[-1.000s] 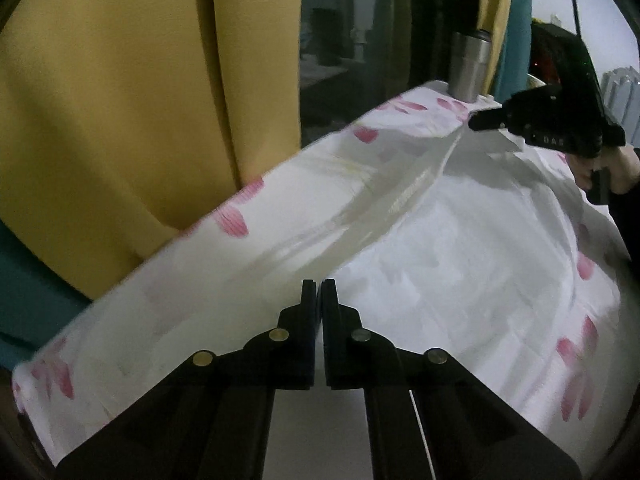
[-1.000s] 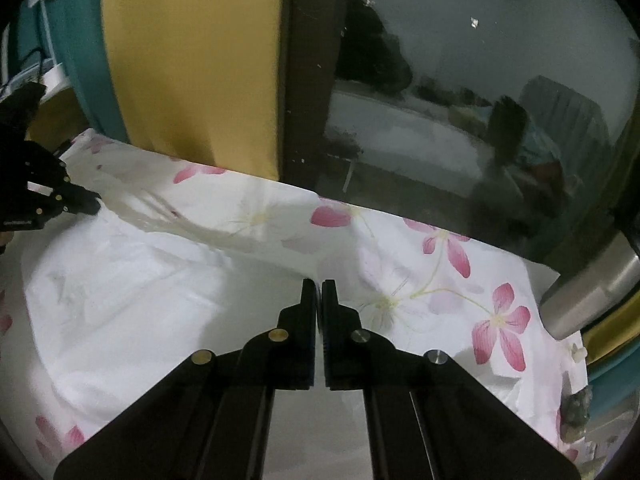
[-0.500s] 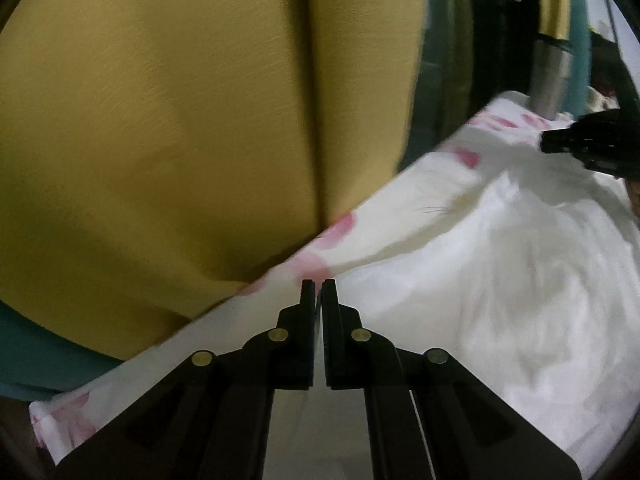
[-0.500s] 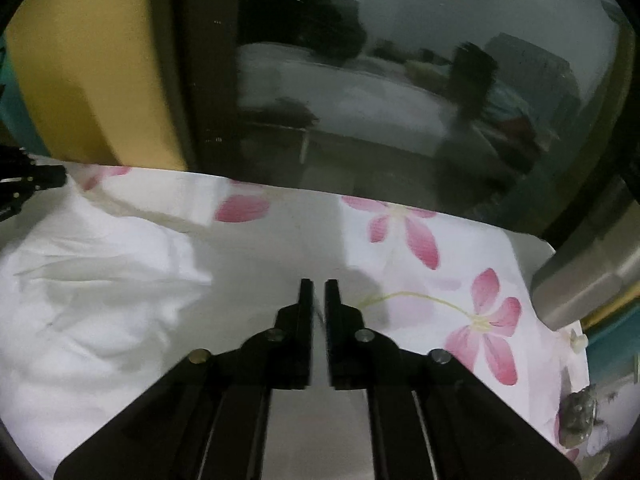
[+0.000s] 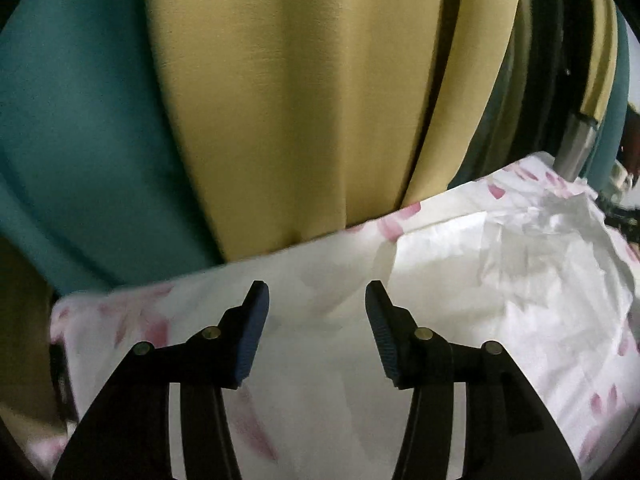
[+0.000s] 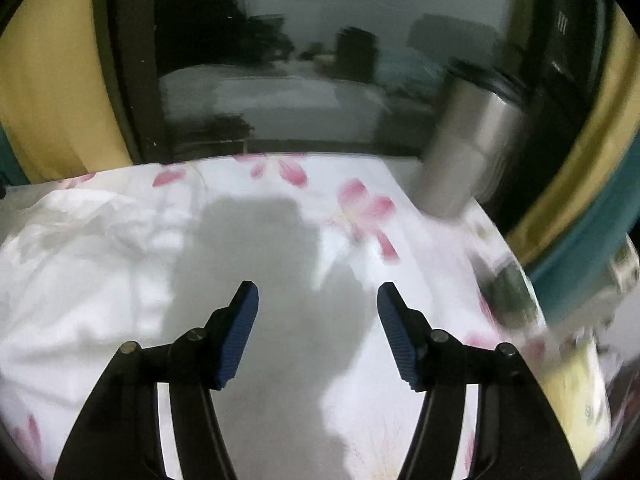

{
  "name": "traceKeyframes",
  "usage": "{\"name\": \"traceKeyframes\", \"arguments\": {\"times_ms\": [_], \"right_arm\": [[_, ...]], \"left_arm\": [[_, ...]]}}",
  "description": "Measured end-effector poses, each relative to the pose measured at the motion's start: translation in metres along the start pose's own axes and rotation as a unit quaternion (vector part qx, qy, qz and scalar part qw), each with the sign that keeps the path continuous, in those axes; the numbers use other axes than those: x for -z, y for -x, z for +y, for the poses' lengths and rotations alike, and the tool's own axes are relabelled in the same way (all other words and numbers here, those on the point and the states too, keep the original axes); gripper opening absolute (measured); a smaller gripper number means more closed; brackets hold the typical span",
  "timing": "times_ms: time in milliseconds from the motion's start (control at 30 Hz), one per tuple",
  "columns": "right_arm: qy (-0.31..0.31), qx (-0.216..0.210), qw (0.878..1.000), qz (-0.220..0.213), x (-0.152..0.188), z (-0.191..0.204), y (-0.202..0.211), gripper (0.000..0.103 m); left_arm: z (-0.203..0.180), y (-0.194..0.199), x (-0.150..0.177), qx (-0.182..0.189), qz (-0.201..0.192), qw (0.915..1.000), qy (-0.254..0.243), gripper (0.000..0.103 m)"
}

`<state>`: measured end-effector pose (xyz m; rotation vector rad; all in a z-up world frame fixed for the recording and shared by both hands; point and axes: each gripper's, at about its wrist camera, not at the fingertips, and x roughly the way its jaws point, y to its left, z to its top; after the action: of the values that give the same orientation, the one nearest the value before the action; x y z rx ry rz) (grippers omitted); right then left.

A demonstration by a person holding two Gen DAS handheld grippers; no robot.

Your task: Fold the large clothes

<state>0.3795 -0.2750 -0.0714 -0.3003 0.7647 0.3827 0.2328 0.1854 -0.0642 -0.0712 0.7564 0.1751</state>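
Right now both my claws are opening with nothing between the pads: the left gripper (image 5: 316,312) hangs spread over the floral cloth (image 5: 320,380) near its far edge, and the right gripper (image 6: 318,312) hangs spread over the same cloth's other end, its shadow lying on the fabric below. The garment (image 6: 80,280), plain white, lies on that flower-printed cloth, rumpled, off to the right in my left view and off to the left in my right view, so it sits between my two hands and neither claw touches it. I judge that a fold has just been laid down, since one straight edge of the white fabric (image 5: 440,232) runs fairly clean along the far side, but the heap beside it is bunched and creased. So the job looks partly done at best: the wrinkled part wants smoothing, and further folds seem needed. A steel cup (image 6: 468,148) stands at the far right corner, near the cloth's edge, and curtains (image 5: 300,100) hang close behind.
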Motion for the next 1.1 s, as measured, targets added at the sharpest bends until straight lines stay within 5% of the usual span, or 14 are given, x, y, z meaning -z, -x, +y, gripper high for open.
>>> {"name": "traceKeyframes", "arguments": {"times_ms": [267, 533, 600, 633, 667, 700, 800, 1100], "right_arm": [[-0.101, -0.037, 0.994, 0.027, 0.078, -0.045, 0.04, 0.063], [-0.11, -0.119, 0.987, 0.011, 0.11, -0.025, 0.059, 0.062], [-0.1, -0.131, 0.986, 0.019, 0.111, -0.015, 0.048, 0.053], [-0.092, -0.124, 0.988, 0.017, 0.11, -0.01, 0.049, 0.017], [-0.084, -0.129, 0.988, 0.018, 0.109, -0.008, 0.05, 0.005], [-0.079, -0.128, 0.988, 0.016, 0.109, -0.007, 0.051, 0.005], [-0.078, -0.129, 0.989, 0.006, 0.113, -0.008, 0.06, 0.005], [-0.107, -0.107, 0.988, -0.006, 0.142, -0.027, 0.094, 0.004]], "left_arm": [[0.011, 0.032, 0.056, -0.001, 0.015, 0.9976, 0.068, 0.057], [-0.001, 0.035, 0.107, 0.006, 0.07, 0.9945, 0.077, 0.057], [-0.006, 0.034, 0.114, 0.006, 0.072, 0.9948, 0.072, 0.057], [-0.01, 0.036, 0.117, 0.005, 0.065, 0.9959, 0.063, 0.057], [-0.013, 0.036, 0.119, 0.012, 0.063, 0.9963, 0.057, 0.057], [-0.014, 0.038, 0.121, 0.013, 0.061, 0.9966, 0.055, 0.056], [-0.014, 0.04, 0.122, 0.05, 0.062, 0.9951, 0.059, 0.009], [-0.023, 0.071, 0.13, 0.056, 0.035, 0.9952, 0.073, 0.005]]}}
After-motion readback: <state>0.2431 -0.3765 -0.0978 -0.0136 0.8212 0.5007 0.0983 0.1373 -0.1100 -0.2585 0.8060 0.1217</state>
